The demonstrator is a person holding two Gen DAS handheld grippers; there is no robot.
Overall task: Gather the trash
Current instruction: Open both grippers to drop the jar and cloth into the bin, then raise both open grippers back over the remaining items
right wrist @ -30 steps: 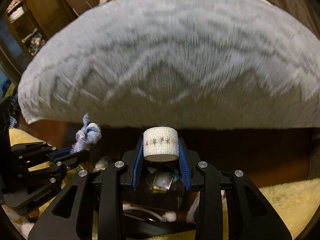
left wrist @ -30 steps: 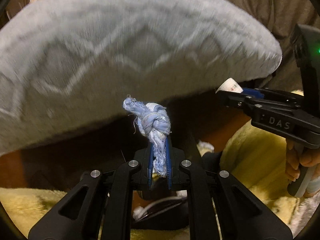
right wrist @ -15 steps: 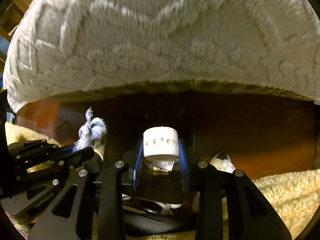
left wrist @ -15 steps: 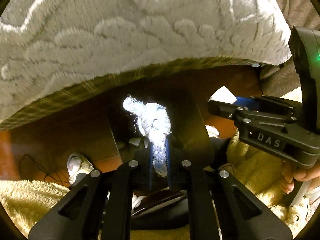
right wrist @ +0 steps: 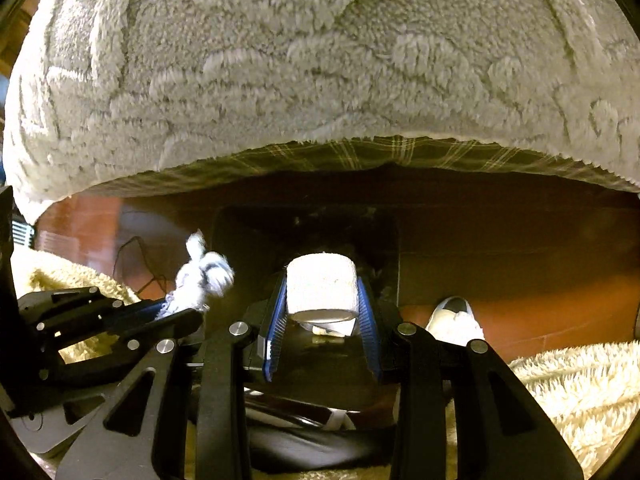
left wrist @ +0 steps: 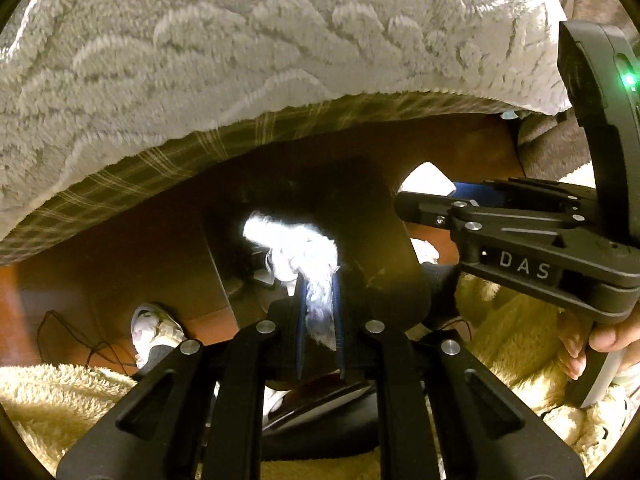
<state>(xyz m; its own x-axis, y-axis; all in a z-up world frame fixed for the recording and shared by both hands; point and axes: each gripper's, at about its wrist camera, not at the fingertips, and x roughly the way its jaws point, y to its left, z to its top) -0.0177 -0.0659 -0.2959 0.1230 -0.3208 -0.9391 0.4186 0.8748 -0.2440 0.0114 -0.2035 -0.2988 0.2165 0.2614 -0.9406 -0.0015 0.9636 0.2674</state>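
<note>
Both tongs have come down together since a second ago: the grey fleece blanket (right wrist: 320, 64) that filled the upper view now sits higher and closer, its plaid underside (right wrist: 360, 154) exposed, and I look beneath its edge at a dark opening directly ahead of the tips.

I have the left tongs (left wrist: 318, 300) pressed together on a knotted scrap of blue-white rag (left wrist: 304, 256); its tail runs down between the blue pads and the knot stands just beyond the tips. The grip reads unchanged.

The right tongs (right wrist: 322, 300) pinch a roll of white bandage tape (right wrist: 321, 286) across its sides, pads touching both flanks, roll sitting at the very tips. That hold is likewise unchanged. In the left view these tongs lie just to the right of mine, tips level with them.

Below and ahead of both tips I judge the dark container (right wrist: 304, 236) to be the trash receptacle, though its rim is poorly lit. A white shoe (right wrist: 456, 322) lies to the right of it, cream fleece (right wrist: 572, 384) nearer me.

Assessment: both items are carried and positioned over the drop point; release is the outstanding step.
</note>
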